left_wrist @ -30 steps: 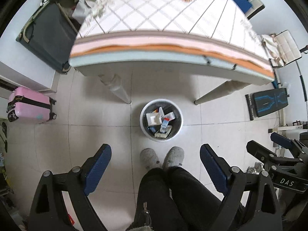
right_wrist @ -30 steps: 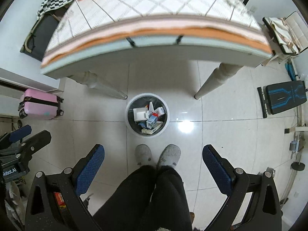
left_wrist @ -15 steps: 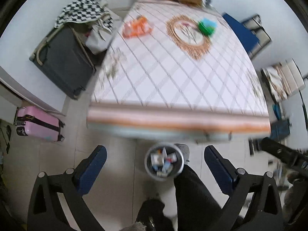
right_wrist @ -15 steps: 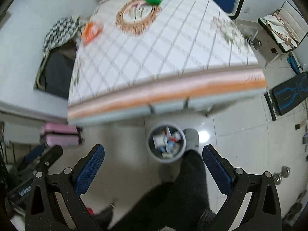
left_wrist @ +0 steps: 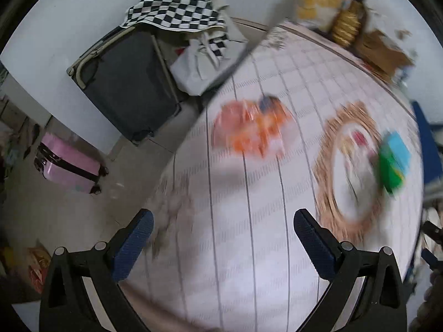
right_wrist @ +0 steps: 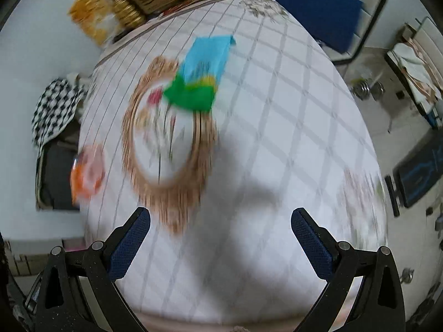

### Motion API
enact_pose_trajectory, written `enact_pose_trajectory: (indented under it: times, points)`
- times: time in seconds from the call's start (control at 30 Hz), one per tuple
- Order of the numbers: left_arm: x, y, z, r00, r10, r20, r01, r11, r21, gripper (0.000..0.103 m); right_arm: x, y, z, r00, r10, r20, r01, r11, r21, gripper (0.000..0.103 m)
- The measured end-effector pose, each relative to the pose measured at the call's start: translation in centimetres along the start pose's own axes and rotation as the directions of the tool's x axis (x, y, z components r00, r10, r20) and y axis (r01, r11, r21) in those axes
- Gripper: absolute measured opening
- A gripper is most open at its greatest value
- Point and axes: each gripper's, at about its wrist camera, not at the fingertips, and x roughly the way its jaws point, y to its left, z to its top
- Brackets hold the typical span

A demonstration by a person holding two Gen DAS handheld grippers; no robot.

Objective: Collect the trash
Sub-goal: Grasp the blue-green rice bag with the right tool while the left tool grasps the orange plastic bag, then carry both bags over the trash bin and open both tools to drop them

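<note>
Both views are blurred by motion. An orange and pink snack wrapper (left_wrist: 250, 130) lies on the checked tablecloth (left_wrist: 249, 249), beyond my left gripper (left_wrist: 223, 238), which is open and empty above the table. A blue and green packet (right_wrist: 202, 74) lies across the far rim of a round woven mat (right_wrist: 166, 149), beyond my right gripper (right_wrist: 220, 235), also open and empty. The wrapper also shows in the right wrist view (right_wrist: 87, 171), the packet in the left wrist view (left_wrist: 393, 163). The trash bin is out of view.
Boxes and yellow bags (right_wrist: 124, 8) stand at the table's far edge. A dark suitcase (left_wrist: 124, 83) with a checkered cloth (left_wrist: 174, 8) and a pink suitcase (left_wrist: 69, 166) are on the floor left of the table. A blue chair (right_wrist: 318, 8) stands far right.
Both grippers have swung up from over the floor bin and my legs to over the tabletop. The bin has left both views. Both stay open.
</note>
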Motion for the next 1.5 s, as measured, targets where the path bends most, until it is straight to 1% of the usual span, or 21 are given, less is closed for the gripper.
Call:
enact_pose_trajectory:
  times: [0.07, 0.13, 0.2, 0.27, 0.3, 0.33, 0.37, 0.43, 0.47, 0.5, 0.53, 0.6, 0.63, 0.67, 0.7, 0.8, 0.93, 1.1, 1.23, 1.33, 1.5]
  points:
    - [2.6, -0.7, 2.4, 1.0, 0.017, -0.017, -0.017, 1.0, -0.006, 0.103, 3.0, 0.6, 5.4, 1.0, 0.011, -0.014, -0.01, 1.0, 0.017, 0.103]
    - [4.6, -1.7, 3.8, 0.999, 0.024, -0.039, -0.024, 1.0, 0.008, 0.103, 5.7, 1.1, 9.4, 0.999, 0.012, -0.03, -0.011, 0.999, 0.033, 0.103]
    - [6.9, -2.6, 5.2, 0.997, 0.029, -0.067, -0.027, 0.999, 0.033, 0.102, 8.2, 1.5, 12.5, 0.999, 0.014, -0.045, -0.012, 0.999, 0.047, 0.103]
    - [9.4, -3.6, 6.4, 0.994, 0.018, -0.106, -0.013, 0.999, 0.05, 0.096, 10.8, 1.6, 15.3, 0.998, 0.009, -0.062, -0.006, 0.998, 0.061, 0.103]
    - [10.4, -3.9, 6.9, 0.992, 0.009, -0.125, -0.002, 0.999, 0.051, 0.088, 11.7, 1.5, 16.0, 0.997, 0.007, -0.071, -0.002, 0.998, 0.068, 0.103]
    - [11.1, -4.1, 7.1, 0.99, -0.002, -0.141, 0.009, 0.999, 0.048, 0.076, 13.0, 1.5, 17.0, 0.996, 0.013, -0.086, -0.006, 0.997, 0.08, 0.103]
    - [11.9, -4.2, 7.3, 0.988, -0.012, -0.157, 0.02, 0.999, 0.045, 0.07, 13.9, 1.4, 17.5, 0.995, 0.014, -0.096, -0.006, 0.996, 0.087, 0.102]
    - [12.5, -4.5, 7.6, 0.988, -0.011, -0.157, 0.018, 0.999, 0.043, 0.048, 15.2, 1.7, 17.8, 0.994, 0.013, -0.108, -0.002, 0.995, 0.095, 0.102]
    - [12.4, -4.5, 7.7, 0.989, -0.007, -0.145, 0.014, 0.999, 0.046, 0.043, 15.9, 1.8, 18.1, 0.993, 0.01, -0.114, 0.002, 0.995, 0.098, 0.098]
    - [12.3, -4.6, 7.8, 0.991, -0.003, -0.133, 0.009, 0.999, 0.048, 0.034, 16.2, 1.9, 18.1, 0.993, 0.014, -0.115, -0.002, 0.995, 0.098, 0.09]
    - [12.1, -4.7, 7.9, 0.992, -0.007, -0.126, 0.013, 0.999, 0.051, 0.02, 16.4, 2.1, 18.1, 0.993, 0.019, -0.114, -0.008, 0.995, 0.099, 0.084]
    - [11.3, -5.1, 8.1, 0.994, 0.0, -0.114, 0.008, 0.998, 0.063, 0.017, 16.6, 2.4, 18.1, 0.994, 0.016, -0.109, -0.006, 0.995, 0.097, 0.061]
    - [11.0, -5.3, 8.1, 0.995, 0.003, -0.102, 0.005, 0.997, 0.072, 0.015, 16.6, 2.5, 18.1, 0.994, 0.024, -0.102, -0.014, 0.995, 0.098, 0.056]
    - [10.4, -5.6, 8.1, 0.996, 0.007, -0.091, 0.0, 0.996, 0.084, 0.013, 16.3, 2.6, 17.8, 0.996, 0.037, -0.084, -0.028, 0.995, 0.097, 0.046]
    - [9.8, -6.0, 7.9, 0.997, 0.01, -0.081, -0.002, 0.995, 0.099, 0.012, 15.9, 2.8, 17.7, 0.997, 0.026, -0.068, -0.02, 0.996, 0.088, 0.04]
    - [7.6, -6.4, 7.1, 0.999, 0.012, -0.045, -0.006, 0.99, 0.137, 0.011, 14.4, 3.7, 17.4, 1.0, 0.019, -0.013, -0.019, 0.999, 0.037, 0.028]
    - [4.5, -6.7, 5.2, 1.0, -0.004, 0.002, 0.004, 0.982, 0.186, 0.011, 12.0, 4.5, 15.9, 1.0, 0.018, 0.023, -0.017, 0.999, -0.027, 0.025]
    - [-0.4, -6.7, 1.4, 0.997, -0.066, 0.049, 0.053, 0.971, 0.235, 0.011, 7.5, 4.4, 11.5, 0.997, 0.036, 0.07, -0.03, 0.995, -0.092, 0.023]
    - [-4.3, -6.0, -2.6, 0.99, -0.116, 0.076, 0.09, 0.955, 0.282, 0.011, 3.1, 3.5, 6.0, 0.994, 0.065, 0.085, -0.055, 0.993, -0.109, 0.023]
    - [-7.4, -4.9, -6.2, 0.982, -0.163, 0.099, 0.122, 0.936, 0.33, 0.011, -0.4, 2.6, 0.7, 0.991, 0.087, 0.099, -0.075, 0.991, -0.111, 0.022]
    - [-11.7, -1.9, -12.3, 0.962, -0.25, 0.113, 0.184, 0.892, 0.413, 0.011, -5.8, 1.3, -10.0, 0.985, 0.094, 0.146, -0.078, 0.991, -0.112, 0.022]
